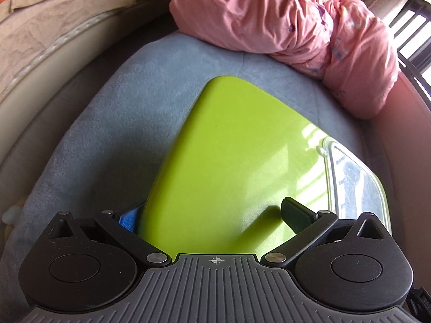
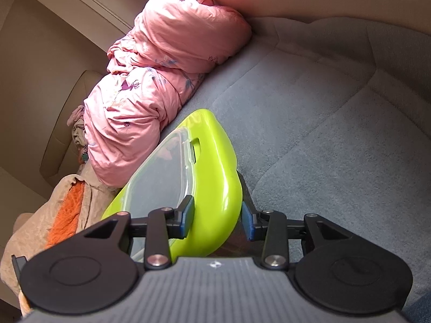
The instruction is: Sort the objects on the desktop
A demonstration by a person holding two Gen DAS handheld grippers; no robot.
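A lime-green plastic bin (image 1: 223, 161) with a clear lid (image 1: 355, 177) is held above a grey-blue bed cover. In the left wrist view my left gripper (image 1: 212, 218) straddles the bin's wide green side, one finger (image 1: 295, 214) on top and the blue pad (image 1: 129, 219) under the edge, jaws spread wide. In the right wrist view my right gripper (image 2: 218, 218) clamps the bin's (image 2: 215, 177) green rim beside its handle slot, and the clear lid (image 2: 161, 177) lies to the left of the fingers.
A bunched pink quilt (image 1: 282, 18) lies at the far edge of the grey-blue cover (image 1: 121, 102); it also shows in the right wrist view (image 2: 161, 67). A beige and orange blanket (image 2: 64, 215) lies at the left. A dark railing (image 1: 414, 35) stands at the right.
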